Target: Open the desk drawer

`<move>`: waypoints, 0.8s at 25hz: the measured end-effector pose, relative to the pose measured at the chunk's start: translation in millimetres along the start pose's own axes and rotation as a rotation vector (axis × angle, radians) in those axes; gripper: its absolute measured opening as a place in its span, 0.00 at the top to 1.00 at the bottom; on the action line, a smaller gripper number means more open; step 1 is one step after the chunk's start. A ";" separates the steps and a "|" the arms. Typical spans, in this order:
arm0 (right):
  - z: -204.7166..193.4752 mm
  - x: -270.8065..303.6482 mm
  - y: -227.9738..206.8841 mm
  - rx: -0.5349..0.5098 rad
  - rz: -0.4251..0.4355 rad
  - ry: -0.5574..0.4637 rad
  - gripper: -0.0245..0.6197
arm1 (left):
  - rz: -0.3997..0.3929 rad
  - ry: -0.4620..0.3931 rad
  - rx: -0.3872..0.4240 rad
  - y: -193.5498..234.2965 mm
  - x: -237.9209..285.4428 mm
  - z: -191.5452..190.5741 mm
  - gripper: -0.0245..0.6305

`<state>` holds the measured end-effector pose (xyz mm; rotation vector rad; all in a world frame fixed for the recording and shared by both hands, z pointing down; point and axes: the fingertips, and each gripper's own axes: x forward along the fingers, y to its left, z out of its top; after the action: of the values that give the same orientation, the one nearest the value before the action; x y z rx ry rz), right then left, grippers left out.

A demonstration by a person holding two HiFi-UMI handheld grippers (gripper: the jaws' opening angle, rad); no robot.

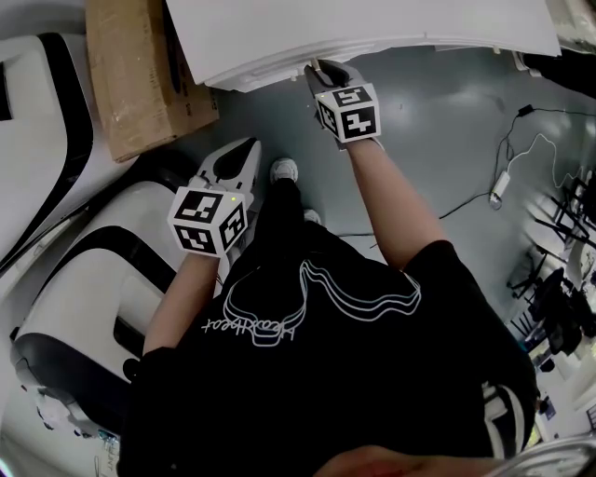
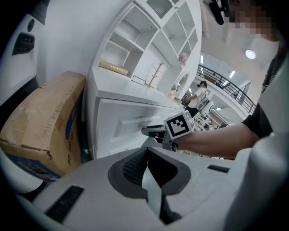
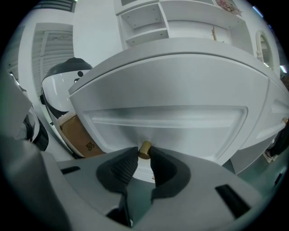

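Right gripper (image 3: 143, 154): my jaws are clenched on the small brass knob (image 3: 145, 148), low at the middle of the white drawer (image 3: 180, 122) front, under the desk (image 1: 372, 23) top. Left gripper (image 2: 146, 158): jaws pressed together, nothing between them, apart from the drawer. Cardboard box (image 2: 40, 131) stands at the desk's left.

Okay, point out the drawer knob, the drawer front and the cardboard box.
drawer knob (image 3: 145, 149): right gripper view, on its tan side.
drawer front (image 3: 180, 128): right gripper view, on the middle of its white recessed panel.
cardboard box (image 2: 43, 122): left gripper view, on its broad brown face.
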<state>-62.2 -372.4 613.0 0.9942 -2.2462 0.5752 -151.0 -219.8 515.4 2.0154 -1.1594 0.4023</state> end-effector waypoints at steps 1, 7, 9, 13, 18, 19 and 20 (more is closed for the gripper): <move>-0.4 -0.5 0.3 0.001 0.000 0.000 0.82 | 0.001 0.000 -0.003 -0.8 -1.2 -1.8 0.96; -3.0 -4.8 2.4 -0.003 -0.005 -0.002 0.82 | 0.009 -0.007 -0.010 -5.1 -6.7 -10.7 0.96; -4.3 -6.9 2.2 -0.003 -0.007 -0.001 0.82 | 0.008 -0.009 -0.011 -7.8 -7.7 -11.8 0.96; -8.9 -10.1 4.0 0.001 -0.009 -0.001 0.82 | 0.011 -0.013 -0.009 -10.5 -10.4 -15.0 0.96; -14.6 -14.6 6.9 0.003 -0.008 0.000 0.82 | 0.014 -0.016 -0.009 -13.9 -14.4 -20.5 0.96; -15.6 -15.9 7.7 0.003 -0.008 0.000 0.82 | 0.014 -0.016 -0.009 -15.0 -15.3 -21.8 0.96; -16.7 -17.2 8.3 0.004 -0.008 -0.001 0.82 | 0.015 -0.017 -0.009 -16.2 -16.1 -22.7 0.96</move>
<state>-53.5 -348.6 612.1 1.0048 -2.2415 0.5759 -143.8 -188.4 513.5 2.0072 -1.1848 0.3878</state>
